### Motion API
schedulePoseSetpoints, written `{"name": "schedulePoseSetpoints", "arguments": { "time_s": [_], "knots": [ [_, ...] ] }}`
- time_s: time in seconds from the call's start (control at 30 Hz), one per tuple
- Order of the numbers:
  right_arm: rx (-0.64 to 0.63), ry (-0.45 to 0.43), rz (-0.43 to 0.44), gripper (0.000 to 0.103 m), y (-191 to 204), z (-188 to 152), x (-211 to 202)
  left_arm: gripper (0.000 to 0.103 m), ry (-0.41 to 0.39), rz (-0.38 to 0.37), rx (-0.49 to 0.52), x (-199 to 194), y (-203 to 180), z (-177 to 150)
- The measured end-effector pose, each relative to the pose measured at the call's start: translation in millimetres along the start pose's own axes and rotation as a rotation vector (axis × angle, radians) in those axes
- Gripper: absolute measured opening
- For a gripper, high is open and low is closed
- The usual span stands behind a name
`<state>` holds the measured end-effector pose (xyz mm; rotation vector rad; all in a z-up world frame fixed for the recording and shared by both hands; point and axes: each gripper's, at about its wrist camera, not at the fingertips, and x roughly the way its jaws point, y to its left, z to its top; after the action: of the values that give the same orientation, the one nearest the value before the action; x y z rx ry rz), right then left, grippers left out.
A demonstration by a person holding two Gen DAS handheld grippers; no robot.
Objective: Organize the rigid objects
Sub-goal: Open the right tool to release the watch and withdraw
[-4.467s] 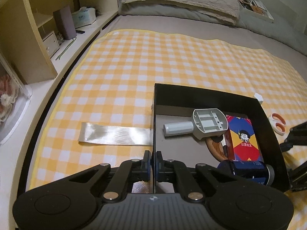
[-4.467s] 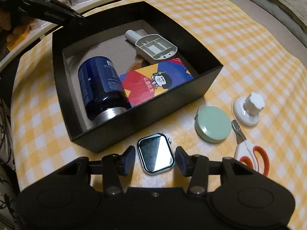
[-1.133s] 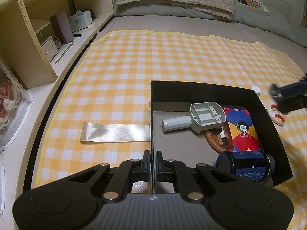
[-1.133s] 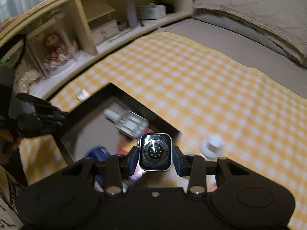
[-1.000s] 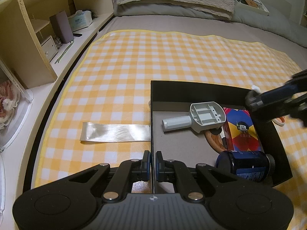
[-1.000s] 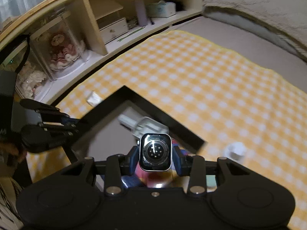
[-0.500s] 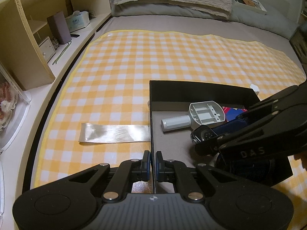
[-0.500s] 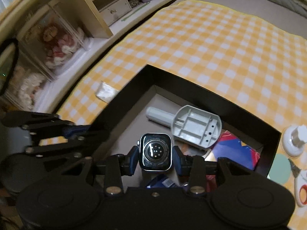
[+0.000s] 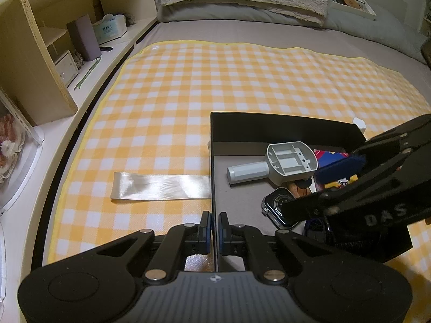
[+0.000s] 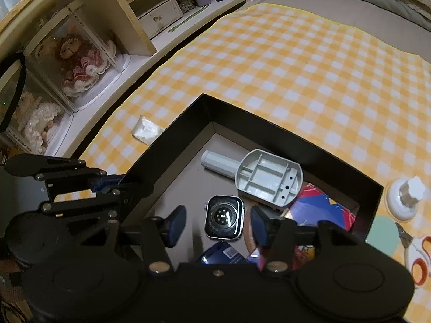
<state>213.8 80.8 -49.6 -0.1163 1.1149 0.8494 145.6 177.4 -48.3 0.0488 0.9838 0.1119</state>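
Far left, a pale wooden shelf unit [image 10: 126,16] runs beside the bed, with boxed dolls [image 10: 78,62] in clear cases on its ledge. On the bed lies a yellow-and-white checked cloth [image 9: 215,88], and on it a flat shiny ribbon strip [image 9: 161,185] reaches up to the left wall of the black box [image 9: 282,127].

The left hand-held gripper [image 9: 214,228] is clamped shut on the near end of that left wall, its blue pads pressed to the thin edge from either side.

Inside the box, toward the far side, a grey plastic handle piece [image 10: 258,175] lies with its ribbed hollow side up and its round stem pointing left. Just near of it lies the smartwatch body [image 10: 224,217] on the grey box floor, back side up, showing a dark glossy back with a ring of small sensor dots and a silvery rim. It has no strap.

The right hand-held gripper [image 10: 218,224] hangs over the box with its jaws opening; the watch lies between the two blue pads [image 10: 176,224], with a clear gap on each side. In the left wrist view this gripper's black linkage covers much of the box's right half.

Near of the watch, the top of a dark blue can [image 10: 223,253] shows. To the right is a red, blue and yellow printed card box [image 10: 320,204].

Outside the box on the right stand a white knob on a round base [image 10: 404,196], a mint-green round case [image 10: 382,231] and small orange-handled scissors [image 10: 417,255].
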Motion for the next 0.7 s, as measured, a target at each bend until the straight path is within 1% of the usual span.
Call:
{"name": "schedulePoseSetpoints", "arguments": {
  "time_s": [0.03,0.1,0.17,0.23,0.27,0.33,0.4,0.5,0.7],
  "knots": [
    [-0.004,-0.004,-0.001,0.074,0.1,-0.3,-1.8,0.005,0.0,0.001,0.0,0.0,0.0,-0.1],
    [-0.002,-0.016,0.001,0.075,-0.2,-0.3,-6.2,0.005,0.001,0.001,0.0,0.0,0.7,0.0],
    [0.007,-0.029,0.002,0.08,-1.7,0.8,-11.9,0.005,0.002,0.002,0.0,-0.2,0.8,0.0],
    [0.012,-0.05,-0.005,0.092,-3.2,1.9,-19.0,0.005,0.003,0.003,-0.002,-0.4,1.2,0.1],
    [0.015,-0.063,-0.008,0.094,-4.1,2.7,-23.3,0.005,0.003,0.002,-0.002,-0.4,1.4,0.1],
    [0.021,-0.096,-0.013,0.103,-6.4,4.1,-32.2,0.005,0.002,0.003,-0.002,-0.4,1.9,-0.1],
    [0.022,-0.136,-0.015,0.103,-9.1,4.3,-42.7,0.005,0.002,0.004,-0.002,-0.4,1.8,-0.1],
    [0.017,-0.197,-0.042,0.103,-14.8,3.1,-58.8,0.005,0.003,0.006,-0.001,-0.6,2.1,-0.2],
    [0.023,-0.295,-0.14,0.103,-42.7,-3.0,-85.7,0.005,0.001,0.009,-0.004,-1.2,2.4,-0.5]
  ]
}}
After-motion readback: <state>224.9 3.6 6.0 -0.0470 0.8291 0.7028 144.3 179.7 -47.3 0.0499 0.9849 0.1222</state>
